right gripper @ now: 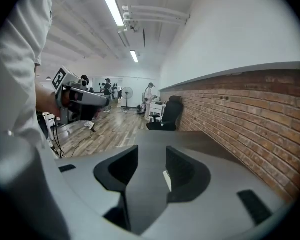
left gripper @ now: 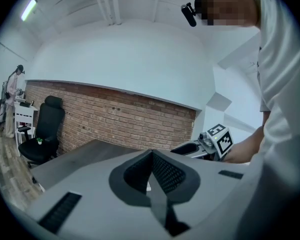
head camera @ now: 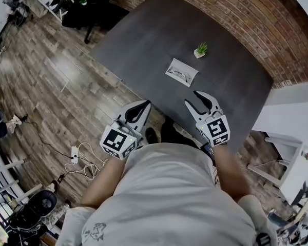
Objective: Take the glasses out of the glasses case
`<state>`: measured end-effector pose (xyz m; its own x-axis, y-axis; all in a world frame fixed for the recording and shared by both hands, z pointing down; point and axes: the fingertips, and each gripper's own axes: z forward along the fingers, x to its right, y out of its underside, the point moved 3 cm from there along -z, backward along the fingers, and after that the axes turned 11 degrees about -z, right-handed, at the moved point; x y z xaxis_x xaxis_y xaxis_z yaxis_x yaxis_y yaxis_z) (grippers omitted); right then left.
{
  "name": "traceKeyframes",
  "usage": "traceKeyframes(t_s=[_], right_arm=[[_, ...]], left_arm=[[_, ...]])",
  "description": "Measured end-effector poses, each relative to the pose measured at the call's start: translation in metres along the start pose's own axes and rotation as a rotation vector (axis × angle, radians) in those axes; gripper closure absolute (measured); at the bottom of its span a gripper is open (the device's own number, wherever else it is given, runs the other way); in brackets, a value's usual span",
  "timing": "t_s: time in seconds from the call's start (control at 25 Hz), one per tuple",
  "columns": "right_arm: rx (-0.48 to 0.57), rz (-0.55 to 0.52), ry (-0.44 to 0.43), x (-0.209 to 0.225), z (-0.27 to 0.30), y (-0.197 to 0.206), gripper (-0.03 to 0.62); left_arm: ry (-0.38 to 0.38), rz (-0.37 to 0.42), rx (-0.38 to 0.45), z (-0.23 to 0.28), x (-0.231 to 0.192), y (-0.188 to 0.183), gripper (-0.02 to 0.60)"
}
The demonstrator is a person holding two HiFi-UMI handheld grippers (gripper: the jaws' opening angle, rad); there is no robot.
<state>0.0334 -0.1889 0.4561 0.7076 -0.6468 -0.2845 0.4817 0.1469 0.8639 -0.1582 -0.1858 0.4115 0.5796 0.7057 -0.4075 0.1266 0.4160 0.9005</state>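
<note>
A white glasses case (head camera: 182,72) lies open on the dark grey table (head camera: 159,35), with thin-framed glasses (head camera: 179,75) resting inside. Both grippers hover at the table's near edge, short of the case. My left gripper (head camera: 145,105) is shut, its jaws meeting in a point (left gripper: 151,154), with nothing held. My right gripper (head camera: 195,98) is open and empty, with a clear gap between its jaws (right gripper: 151,152). A white sliver of the case (right gripper: 166,180) shows between the right jaws.
A small potted plant (head camera: 200,49) stands just beyond the case. A brick wall (head camera: 210,14) runs along the table's far side. A black office chair (head camera: 92,12) stands at the far left end. Cables and a power strip (head camera: 75,154) lie on the wooden floor.
</note>
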Motion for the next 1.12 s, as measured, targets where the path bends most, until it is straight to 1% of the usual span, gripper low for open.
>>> traceKeyframes(t_s=[0.24, 0.56, 0.84, 1.12], right_arm=[[-0.074, -0.018, -0.079, 0.022, 0.037, 0.023, 0.425], [-0.197, -0.037, -0.183, 0.049, 0.089, 0.065, 0.428], [-0.320, -0.049, -0.264, 0.059, 0.128, 0.104, 0.444], [-0.441, -0.050, -0.343, 0.063, 0.158, 0.146, 0.462]], left_arm=[[-0.024, -0.013, -0.048, 0.027, -0.016, 0.005, 0.571], [-0.062, -0.063, -0.117, 0.063, -0.051, 0.023, 0.571], [-0.060, -0.071, -0.199, 0.092, -0.077, 0.053, 0.571], [-0.051, -0.091, -0.255, 0.123, -0.092, 0.076, 0.571]])
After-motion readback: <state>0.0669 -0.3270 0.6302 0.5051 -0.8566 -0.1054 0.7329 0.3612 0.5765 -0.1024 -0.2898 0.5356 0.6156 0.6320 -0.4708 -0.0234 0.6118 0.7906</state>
